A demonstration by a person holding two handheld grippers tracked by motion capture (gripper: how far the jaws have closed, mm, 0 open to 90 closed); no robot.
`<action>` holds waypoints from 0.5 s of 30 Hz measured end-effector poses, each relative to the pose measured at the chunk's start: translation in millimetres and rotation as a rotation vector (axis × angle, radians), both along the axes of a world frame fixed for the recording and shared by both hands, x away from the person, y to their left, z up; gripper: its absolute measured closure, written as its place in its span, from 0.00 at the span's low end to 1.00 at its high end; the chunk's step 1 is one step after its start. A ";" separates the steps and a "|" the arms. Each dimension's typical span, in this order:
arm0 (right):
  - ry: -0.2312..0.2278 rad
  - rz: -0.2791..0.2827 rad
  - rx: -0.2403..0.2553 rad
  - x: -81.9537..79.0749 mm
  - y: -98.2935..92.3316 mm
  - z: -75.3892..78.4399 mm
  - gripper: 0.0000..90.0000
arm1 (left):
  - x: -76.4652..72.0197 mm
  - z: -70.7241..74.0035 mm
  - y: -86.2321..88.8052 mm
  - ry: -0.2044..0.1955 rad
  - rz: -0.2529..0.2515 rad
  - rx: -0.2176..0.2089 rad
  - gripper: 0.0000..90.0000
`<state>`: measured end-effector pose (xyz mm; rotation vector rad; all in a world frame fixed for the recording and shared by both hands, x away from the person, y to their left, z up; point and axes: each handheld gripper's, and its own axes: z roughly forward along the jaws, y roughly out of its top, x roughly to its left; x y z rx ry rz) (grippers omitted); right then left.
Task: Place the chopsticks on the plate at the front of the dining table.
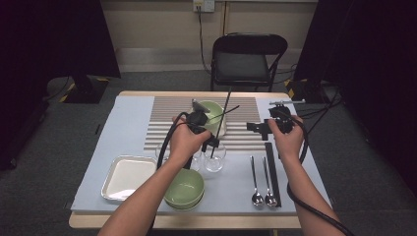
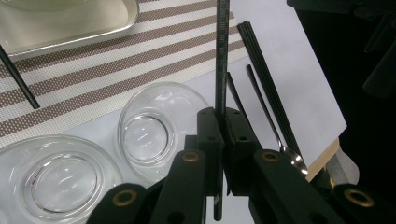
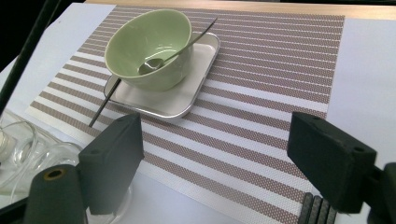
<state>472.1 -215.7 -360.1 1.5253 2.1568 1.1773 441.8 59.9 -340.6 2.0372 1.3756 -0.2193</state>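
Nearest the high camera, a pale green ceramic bowl [image 1: 184, 189] sits at the front edge of the bench [image 1: 128, 118], with a square white tray [image 1: 127, 176] just to its left and two clear glass cups [image 1: 215, 158] behind it. My left hand-held gripper [image 2: 220, 140] is clamped tight on a thin black chopstick [image 2: 222, 56], which stands up between the jaws and points away over the striped brown-and-white placemat [image 3: 261, 93]. My right hand-held gripper [image 3: 215, 158] hangs over the placemat's right part with its jaws spread wide and nothing between them. On the mat farther back, a second green bowl [image 3: 149, 46] rests on a white tray [image 3: 187, 98] with a metal spoon [image 3: 177, 49] leaning inside it. Two more spoons [image 1: 260, 184] and a bundle of black chopsticks [image 1: 273, 174] lie at the bench's right.
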 end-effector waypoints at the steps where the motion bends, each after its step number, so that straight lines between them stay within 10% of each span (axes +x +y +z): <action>1: -0.003 0.000 -0.003 -0.2 -0.9 -0.8 0.20 | 0.3 -0.1 0.7 -0.004 -0.001 0.003 0.97; 15: 0.003 0.004 -0.009 -4.0 -15.6 -11.3 0.20 | 1.3 1.0 8.2 -0.005 0.015 0.013 0.97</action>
